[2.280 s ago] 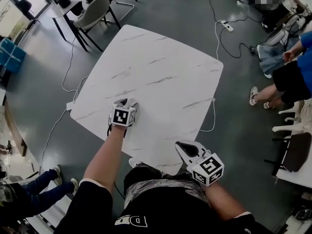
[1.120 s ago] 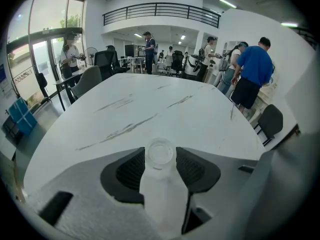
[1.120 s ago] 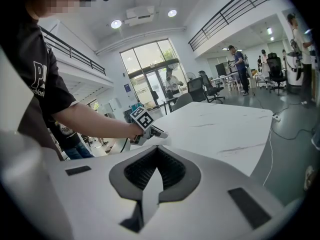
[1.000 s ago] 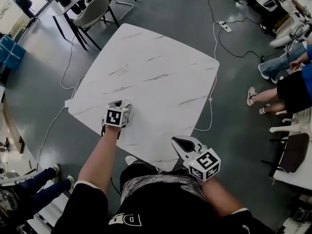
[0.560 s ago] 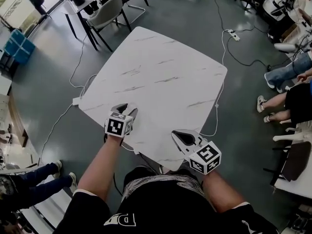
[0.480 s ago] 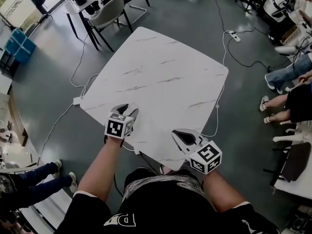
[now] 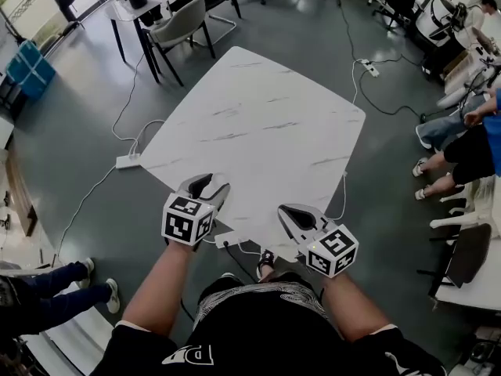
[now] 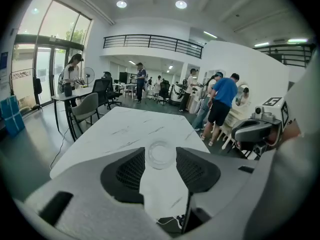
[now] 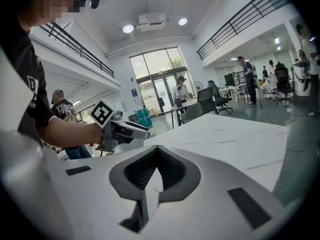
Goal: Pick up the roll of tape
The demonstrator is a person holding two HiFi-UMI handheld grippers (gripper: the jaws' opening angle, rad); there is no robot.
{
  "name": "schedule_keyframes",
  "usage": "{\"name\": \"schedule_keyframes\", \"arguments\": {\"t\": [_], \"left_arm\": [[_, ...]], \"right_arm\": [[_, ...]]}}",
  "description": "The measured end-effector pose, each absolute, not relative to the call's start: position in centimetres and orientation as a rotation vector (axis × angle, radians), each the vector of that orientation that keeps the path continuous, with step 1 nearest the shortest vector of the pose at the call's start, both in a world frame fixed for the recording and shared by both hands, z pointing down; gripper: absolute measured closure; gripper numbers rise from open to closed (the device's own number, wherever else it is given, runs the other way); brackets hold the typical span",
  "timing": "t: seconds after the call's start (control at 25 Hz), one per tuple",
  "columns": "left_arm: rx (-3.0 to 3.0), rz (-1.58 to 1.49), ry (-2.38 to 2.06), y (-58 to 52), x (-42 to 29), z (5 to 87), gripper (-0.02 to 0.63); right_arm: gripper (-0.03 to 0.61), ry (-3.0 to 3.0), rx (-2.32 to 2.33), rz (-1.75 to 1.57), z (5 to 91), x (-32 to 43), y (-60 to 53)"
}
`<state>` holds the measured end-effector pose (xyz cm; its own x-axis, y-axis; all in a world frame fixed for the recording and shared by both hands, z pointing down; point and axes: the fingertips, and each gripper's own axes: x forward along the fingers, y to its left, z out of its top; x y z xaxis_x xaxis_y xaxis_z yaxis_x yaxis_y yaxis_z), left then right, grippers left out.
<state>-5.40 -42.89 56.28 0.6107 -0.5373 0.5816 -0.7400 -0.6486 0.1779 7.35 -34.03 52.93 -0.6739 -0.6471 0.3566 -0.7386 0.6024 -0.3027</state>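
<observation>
The left forearm (image 7: 160,280) reaches toward 1 o'clock, and its left tool (image 7: 206,185) is clamped on the clear roll of tape (image 8: 161,155). The right tool (image 7: 285,212) points toward 10 o'clock, its jaws together and empty.

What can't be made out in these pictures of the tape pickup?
- Head view: the roll of tape; the left tongs and their marker cube cover it.
- Right gripper view: the roll again, too small and too clear to pick out at the left tongs' tips.
- Left gripper view: the roll's width and how much tape is left; it is clear and seen face-on against the white table.
</observation>
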Motion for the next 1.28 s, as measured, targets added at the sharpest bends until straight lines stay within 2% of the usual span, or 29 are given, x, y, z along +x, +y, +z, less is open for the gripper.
{"name": "schedule_keyframes", "arguments": {"t": [0.72,1.28], "left_arm": [[2.580,0.445,-0.896,-31.4,-10.0,49.8,0.408],[2.650,0.386,-0.849,-23.1,-13.8,46.7,0.408]], "right_arm": [[0.574,-2.572,1.199,0.622,51.5,-0.1,-25.7],[0.574,-2.668,1.229,0.507,47.8,-5.2,-19.5]]}}
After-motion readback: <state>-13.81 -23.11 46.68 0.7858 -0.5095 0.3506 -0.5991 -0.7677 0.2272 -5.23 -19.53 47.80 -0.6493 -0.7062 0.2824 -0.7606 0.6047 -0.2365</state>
